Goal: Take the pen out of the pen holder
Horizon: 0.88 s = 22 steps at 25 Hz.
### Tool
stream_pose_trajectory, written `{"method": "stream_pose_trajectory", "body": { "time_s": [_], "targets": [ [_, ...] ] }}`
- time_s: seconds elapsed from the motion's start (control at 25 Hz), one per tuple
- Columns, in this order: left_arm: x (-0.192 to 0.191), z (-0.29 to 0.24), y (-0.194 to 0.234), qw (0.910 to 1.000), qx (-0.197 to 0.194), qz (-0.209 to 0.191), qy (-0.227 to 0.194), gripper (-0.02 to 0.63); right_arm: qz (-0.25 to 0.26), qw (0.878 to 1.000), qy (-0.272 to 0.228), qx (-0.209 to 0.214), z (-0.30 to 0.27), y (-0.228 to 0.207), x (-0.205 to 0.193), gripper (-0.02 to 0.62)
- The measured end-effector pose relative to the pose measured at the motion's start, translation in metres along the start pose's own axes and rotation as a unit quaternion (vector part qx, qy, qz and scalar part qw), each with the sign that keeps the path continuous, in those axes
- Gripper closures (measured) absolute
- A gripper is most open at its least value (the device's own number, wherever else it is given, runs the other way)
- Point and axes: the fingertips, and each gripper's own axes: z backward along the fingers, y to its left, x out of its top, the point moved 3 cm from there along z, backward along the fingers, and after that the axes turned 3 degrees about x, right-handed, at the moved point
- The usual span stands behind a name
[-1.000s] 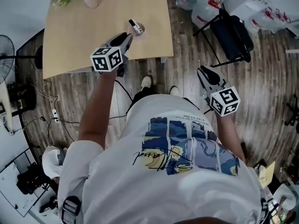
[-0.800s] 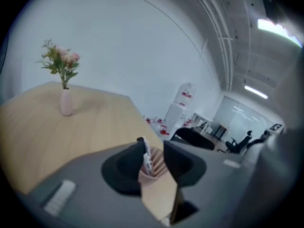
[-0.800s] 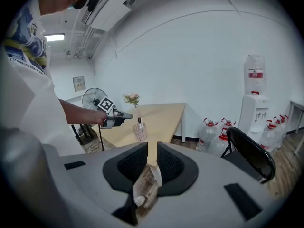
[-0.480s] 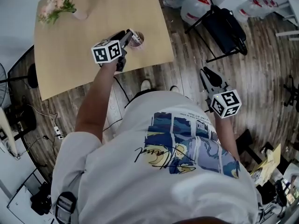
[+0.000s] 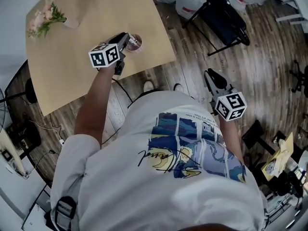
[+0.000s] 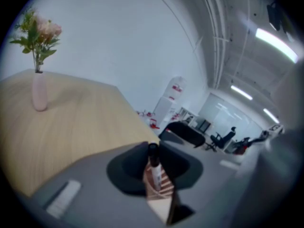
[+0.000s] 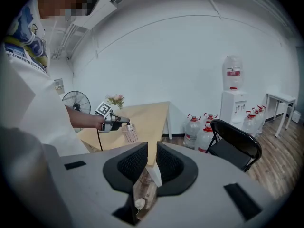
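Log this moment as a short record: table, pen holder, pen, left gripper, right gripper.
table: wooden, bears a flower vase and the pen holder
pen holder: woven, upright, near the table's edge
pen: in the holder, its top between the left jaws
left gripper: at the holder, jaws closing on the pen
right gripper: over the floor, jaws narrowly apart, empty

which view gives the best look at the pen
The left gripper view: the pen stands close up between the left gripper's closing jaws, dark cap up, rising from the pen holder. The head view shows only a speck at the holder's mouth; in the right gripper view it is too small to make out.
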Motion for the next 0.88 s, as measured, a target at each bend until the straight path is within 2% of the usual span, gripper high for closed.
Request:
{"method": "stream_pose_trajectory", "body": {
  "time_s": [0.48, 0.88],
  "targets": [
    [0.013, 0.017, -0.027, 0.9988, 0.011, -0.046, -0.012, 0.535, 0.009, 1.000, -0.001, 0.030, -0.003, -0.014, 0.002, 0.548],
    [0.050, 0.057, -0.051, 0.9947, 0.051, -0.066, -0.061, 0.537, 0.025, 0.997, -0.007, 0.079, -0.003, -0.028, 0.004, 0.551]
  ]
}}
